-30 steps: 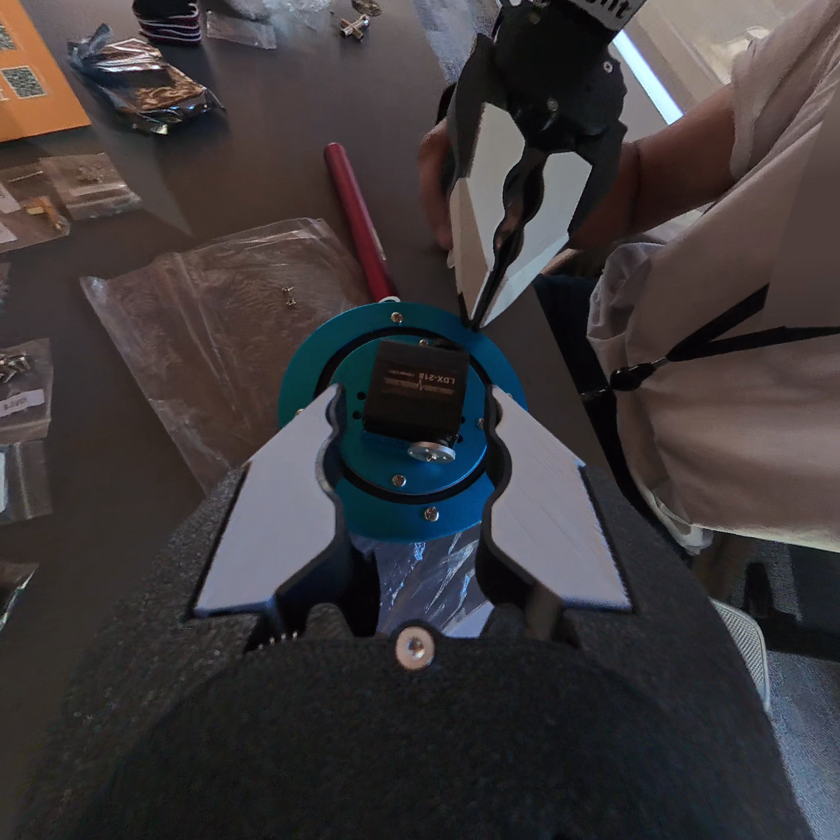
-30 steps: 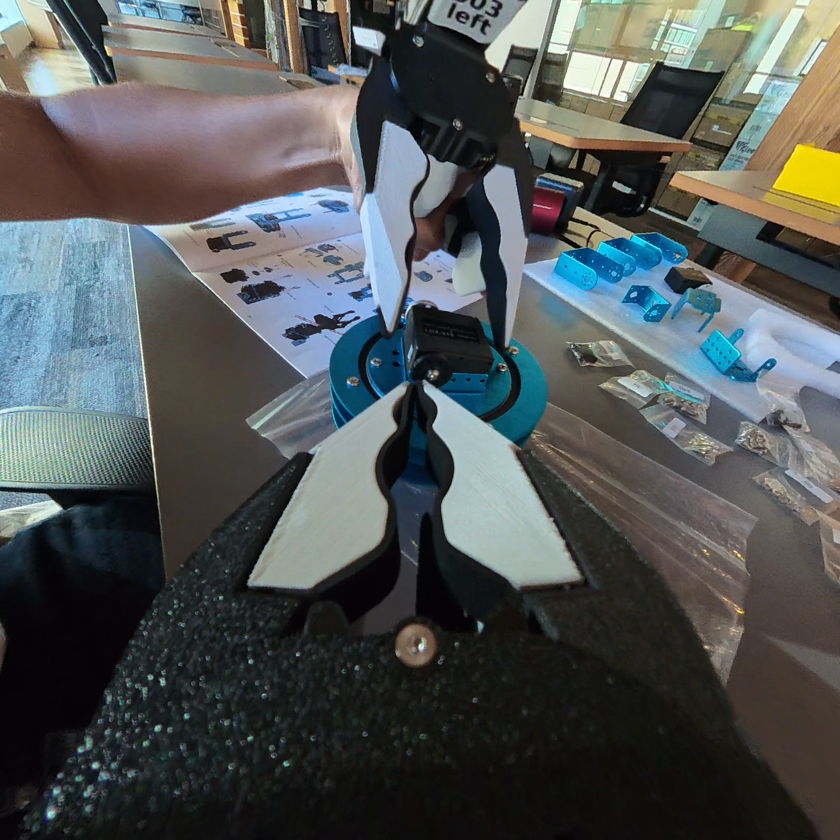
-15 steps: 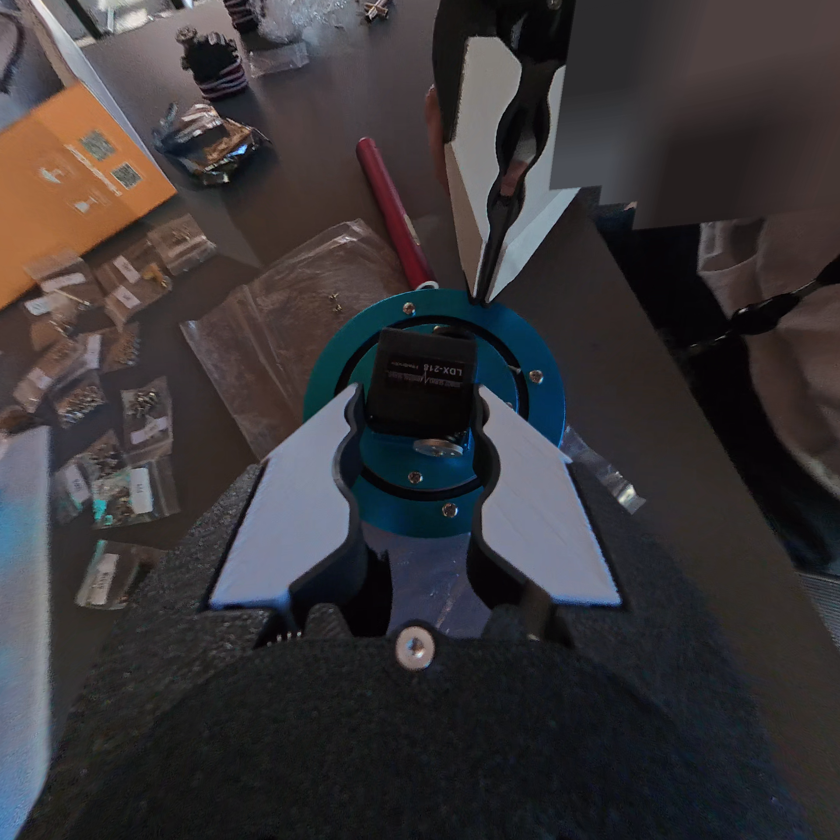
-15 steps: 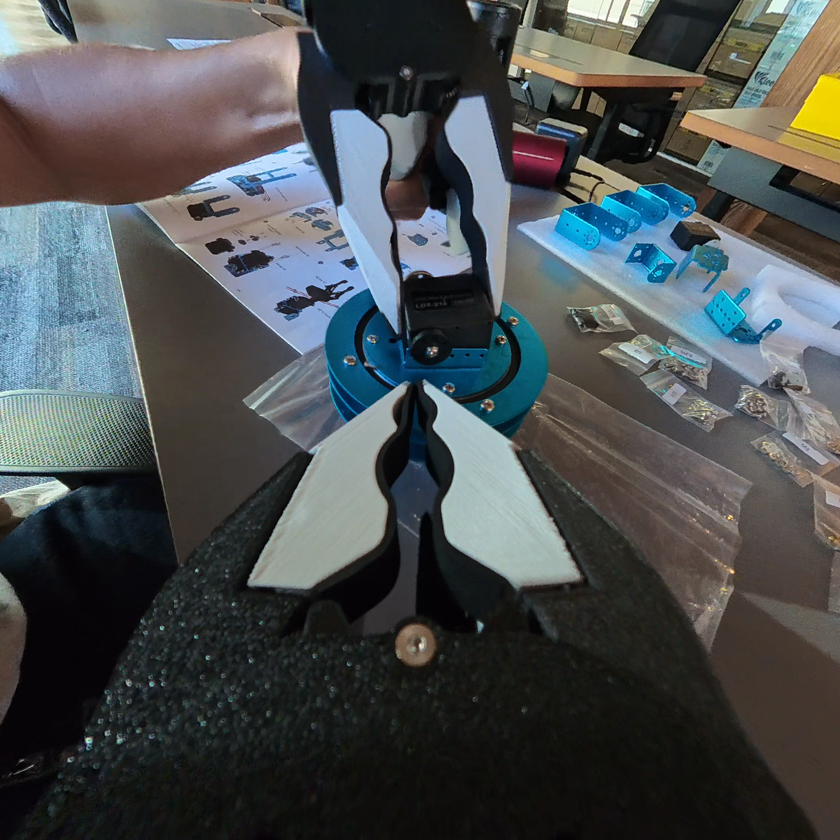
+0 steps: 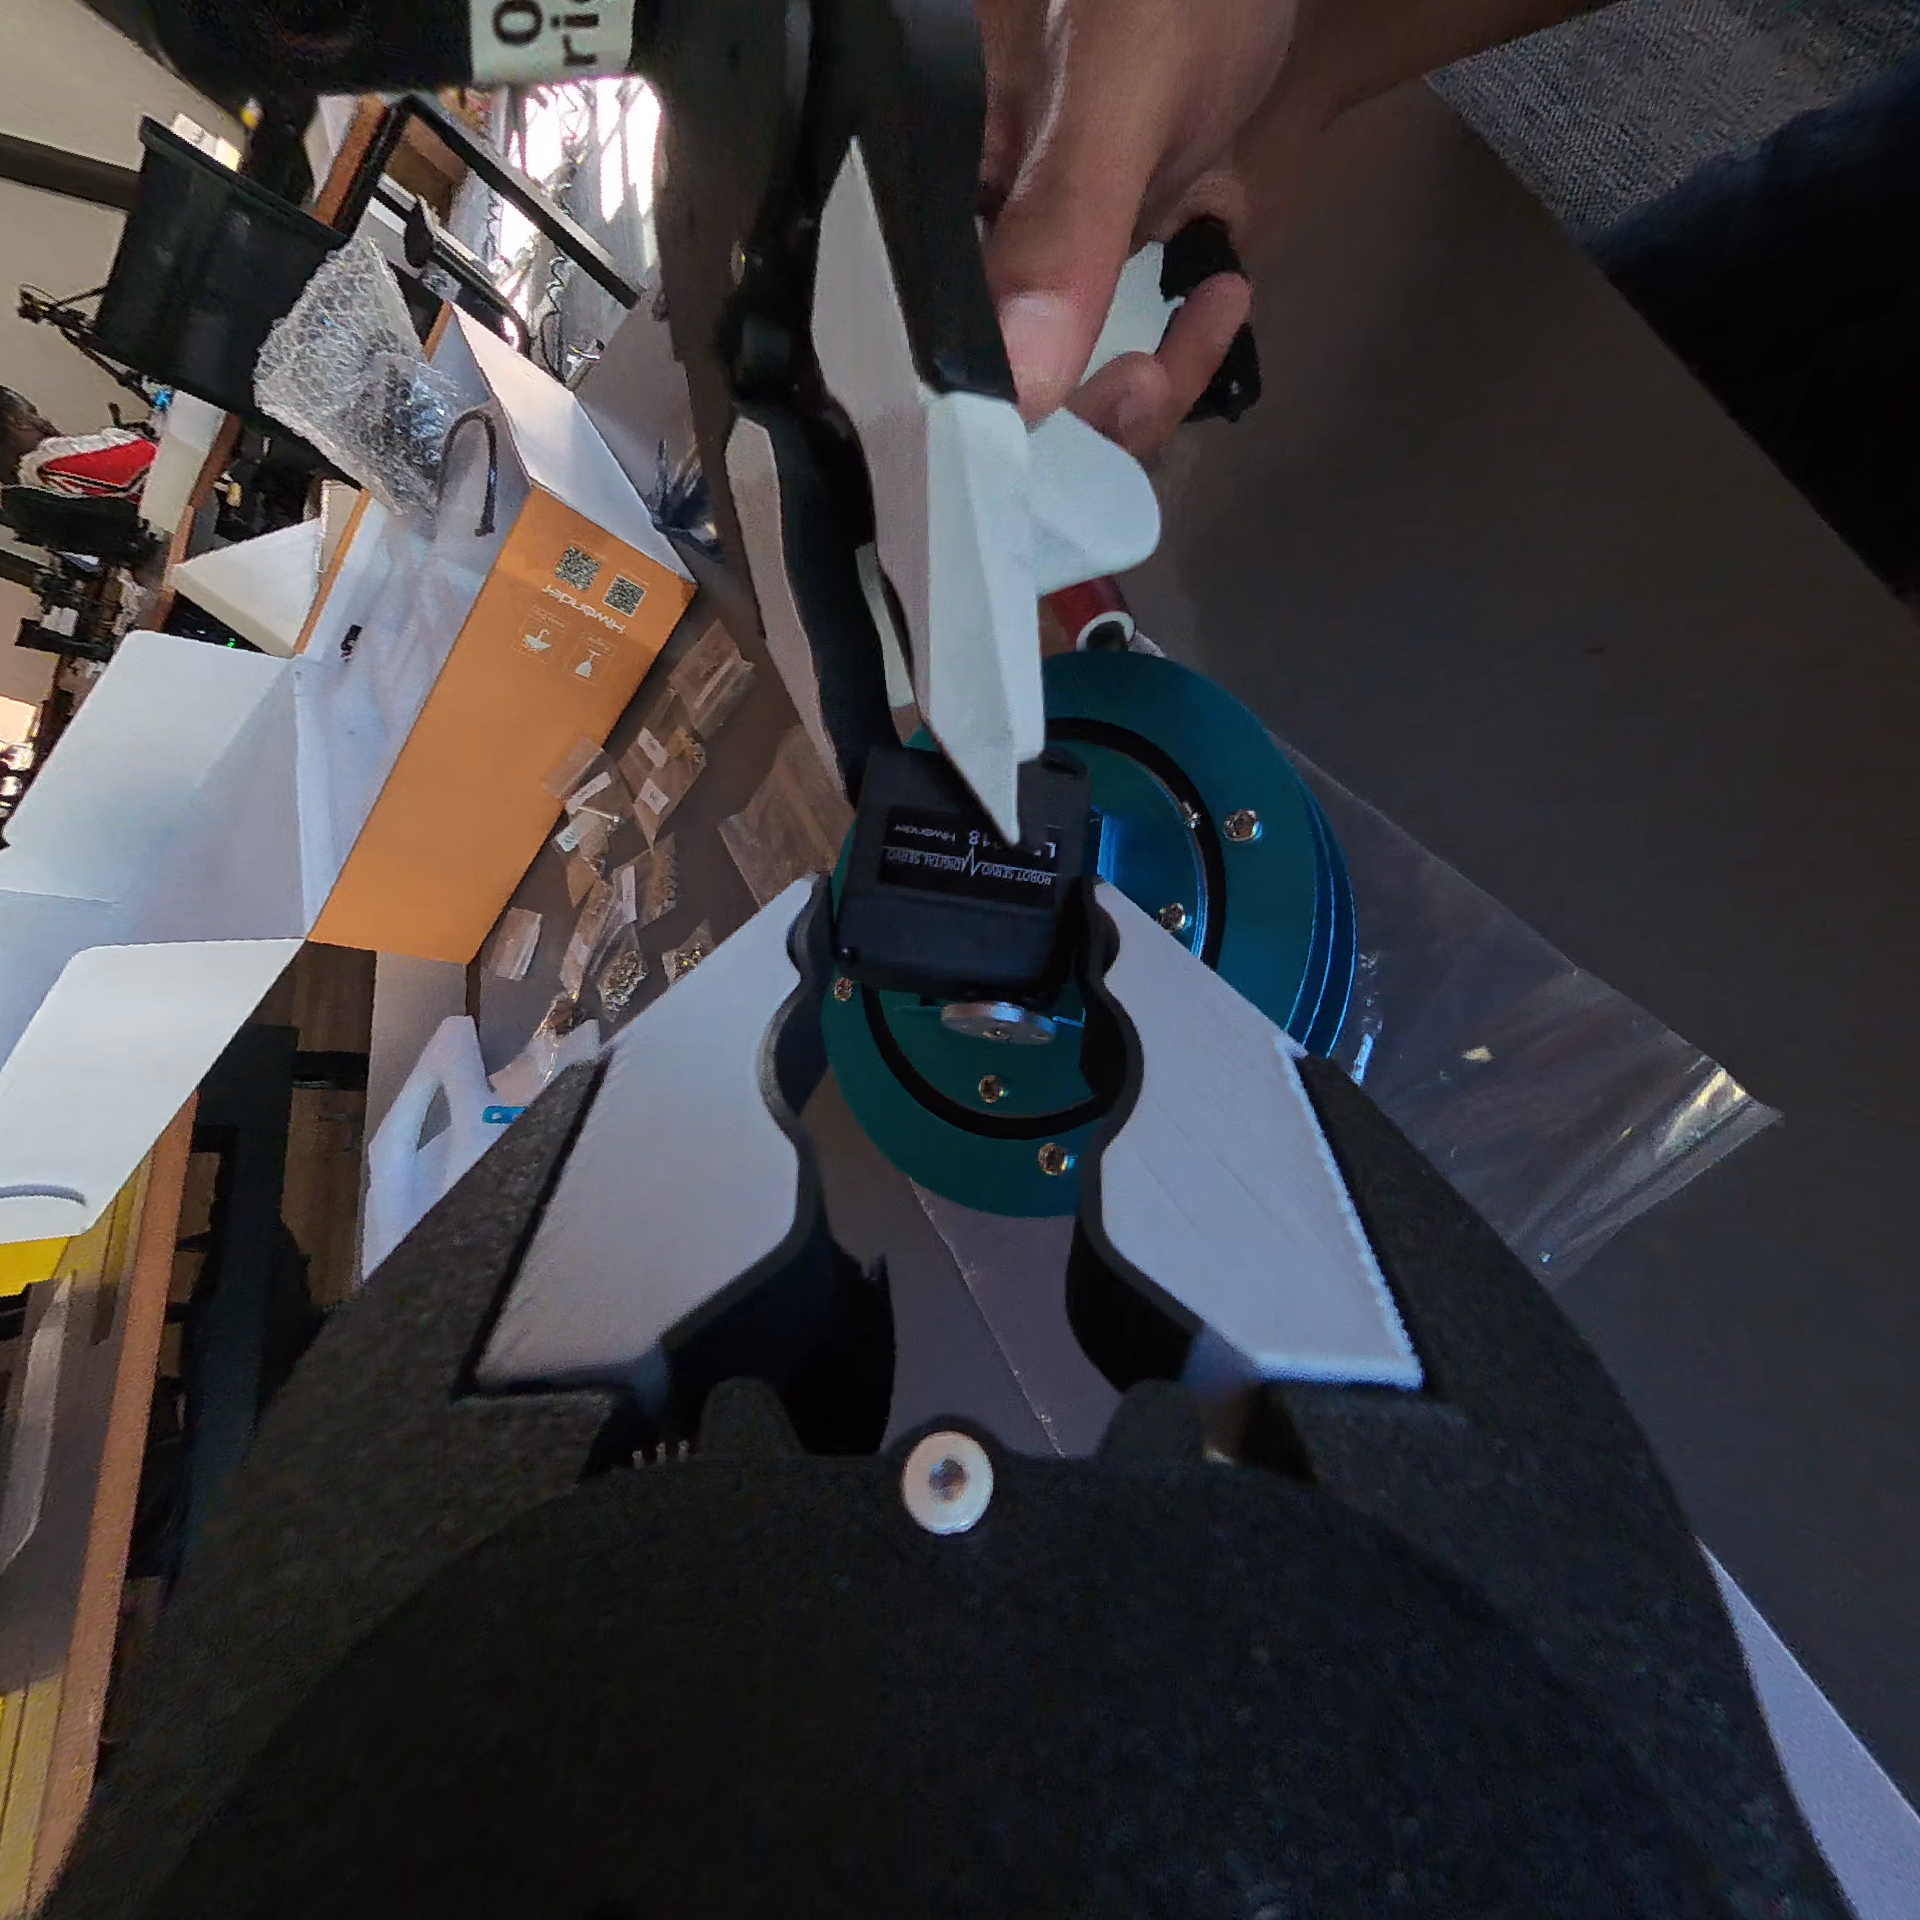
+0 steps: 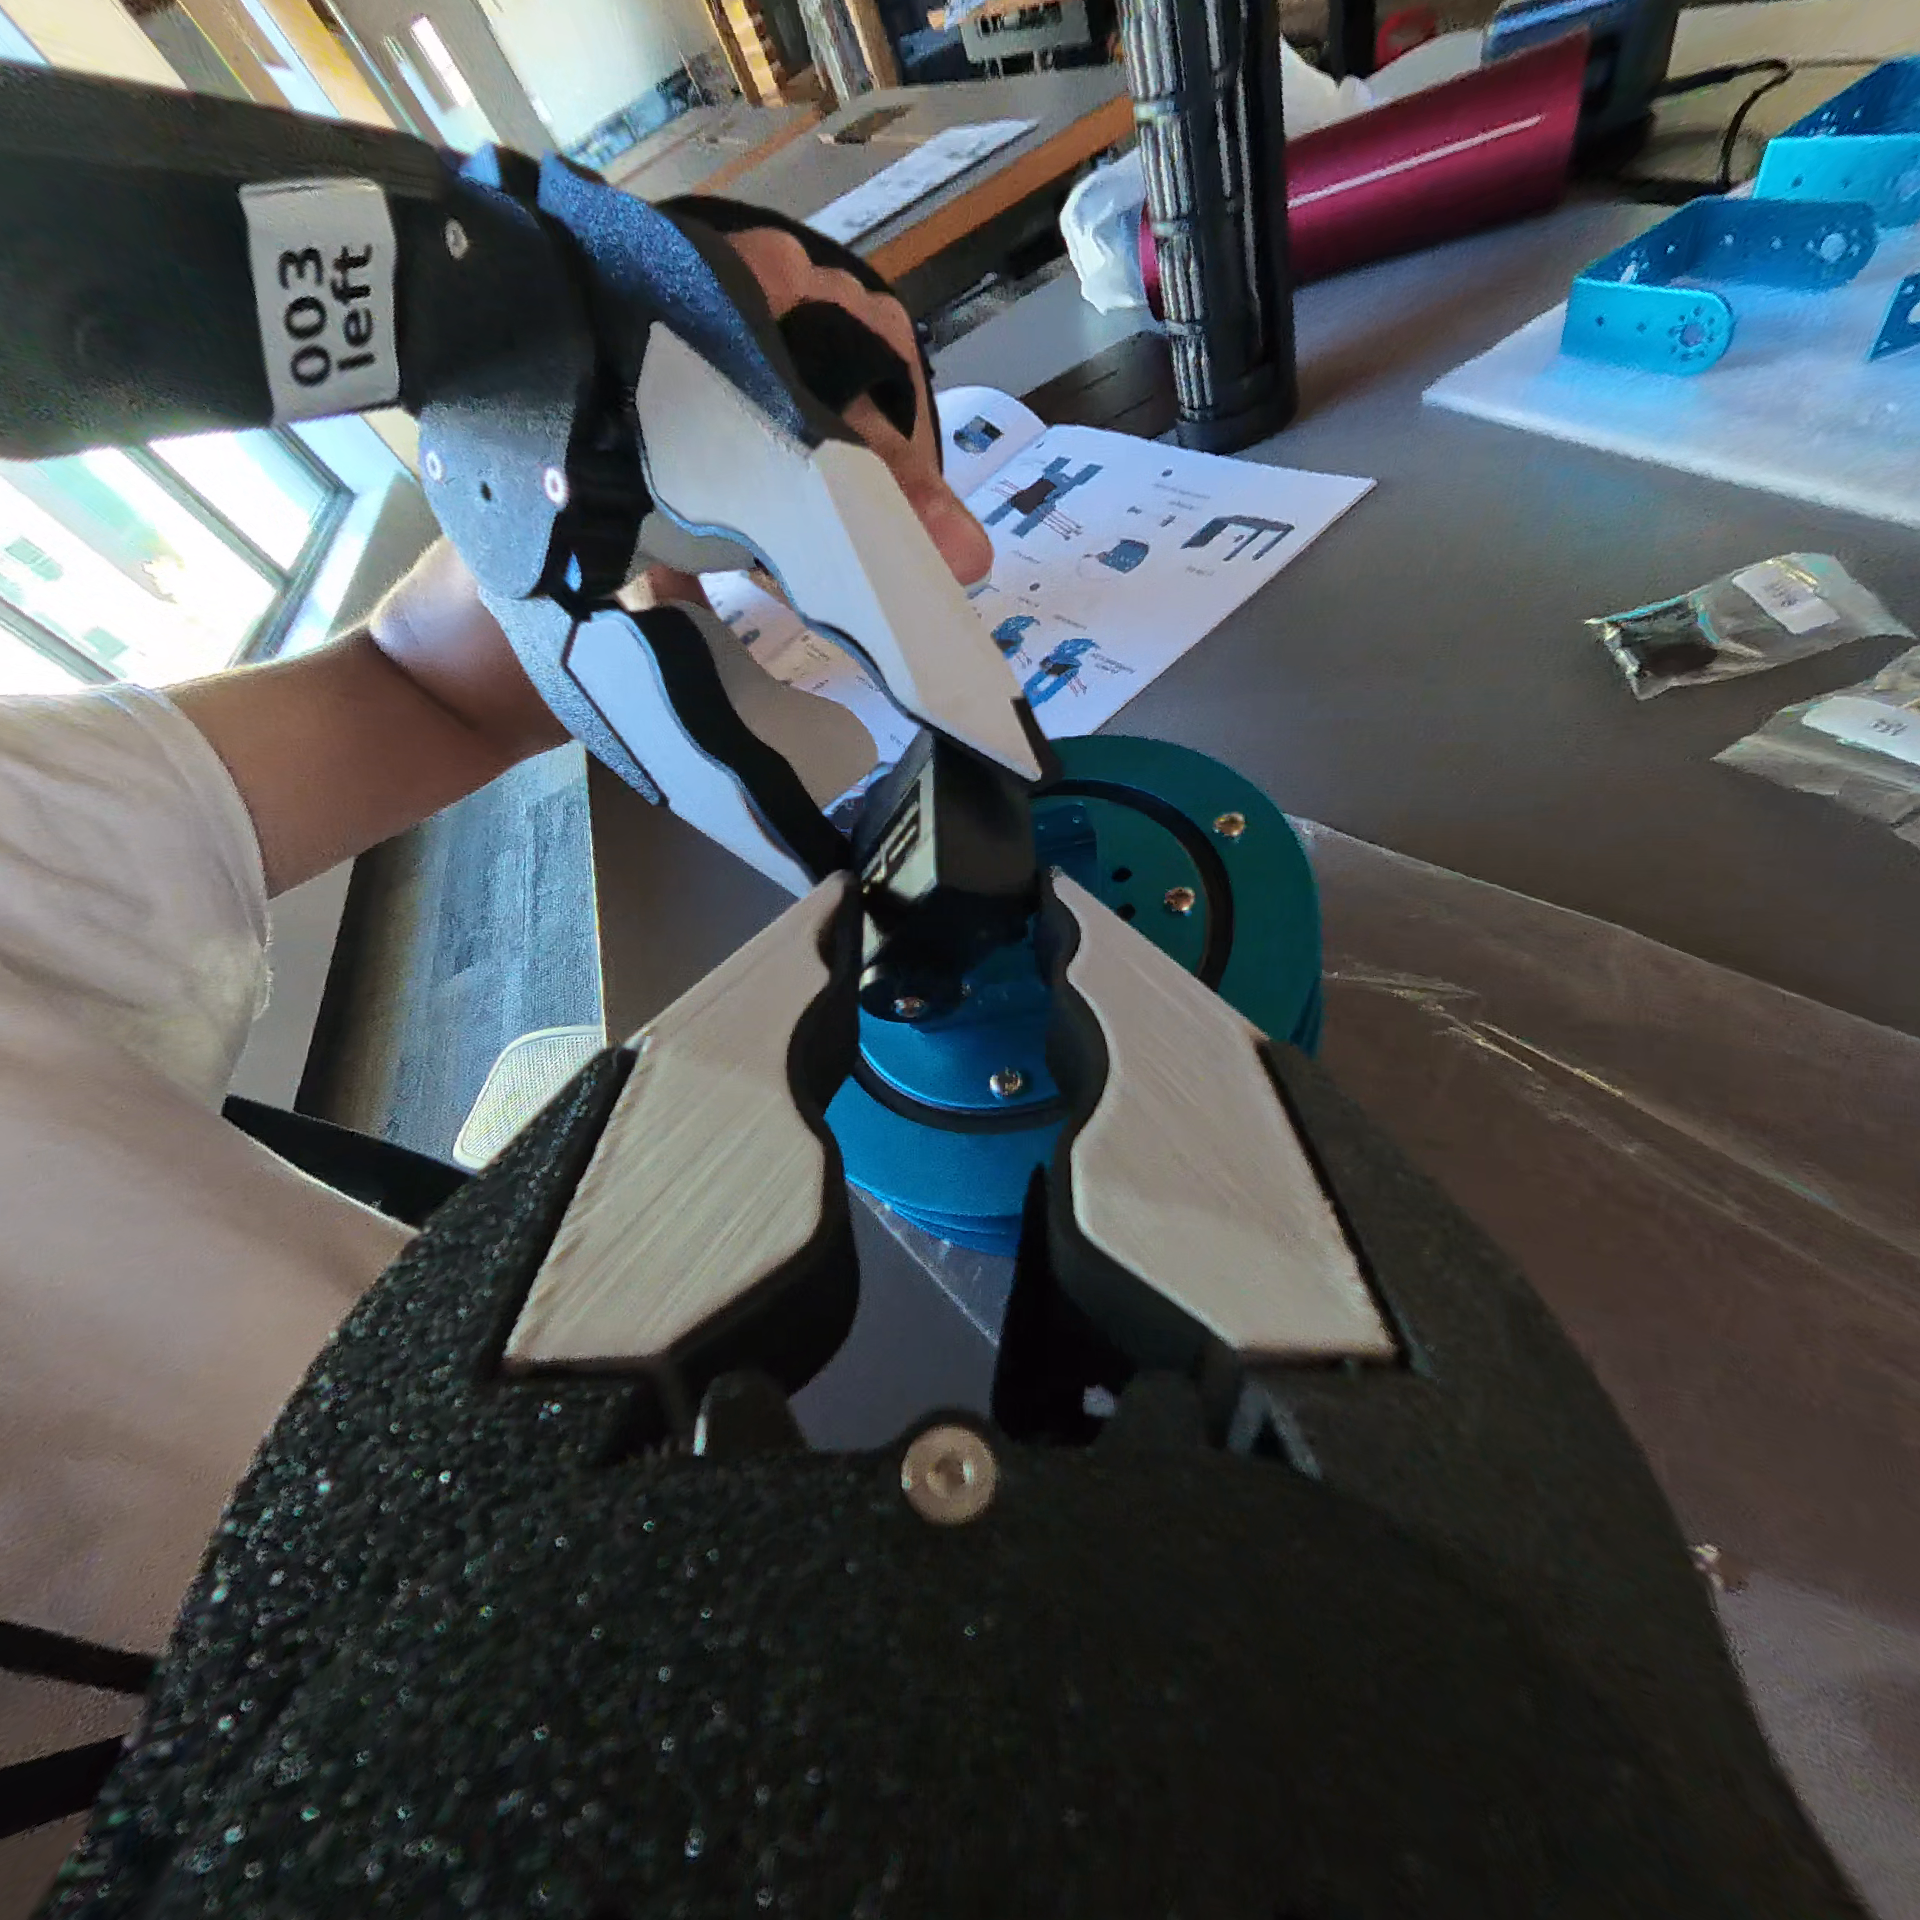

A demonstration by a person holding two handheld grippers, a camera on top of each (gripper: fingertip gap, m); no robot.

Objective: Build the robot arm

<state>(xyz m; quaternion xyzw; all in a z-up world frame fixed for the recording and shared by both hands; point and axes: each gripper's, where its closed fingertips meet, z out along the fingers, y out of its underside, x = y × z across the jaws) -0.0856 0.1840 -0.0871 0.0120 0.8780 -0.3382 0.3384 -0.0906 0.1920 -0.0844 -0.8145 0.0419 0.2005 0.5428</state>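
Observation:
A black servo (image 5: 956, 904) stands on a round blue base (image 5: 1226, 769) on the dark table. My left gripper (image 5: 951, 909) is shut on the servo, one fingertip on each side. My right gripper (image 5: 935, 779) reaches in from above, its tips on the servo's far end. In the right wrist view my right gripper (image 6: 945, 894) clasps the servo (image 6: 935, 842) on both sides above the base (image 6: 1226, 883). The left gripper (image 6: 914, 821) comes in from the upper left, a hand behind it.
A clear plastic bag (image 6: 1558, 1143) lies under the base. An instruction sheet (image 6: 1143, 561), small parts bags (image 6: 1745, 623), blue brackets (image 6: 1714, 270) on white foam and a black ribbed cylinder (image 6: 1226, 208) lie beyond. An orange box (image 5: 499, 727) stands left. Left and right tips are no more than a few centimetres apart.
My right gripper was shut in front of the base; its jaws have opened and now sit around the servo. Both grippers have rolled and moved closer together, with the left still on the servo.

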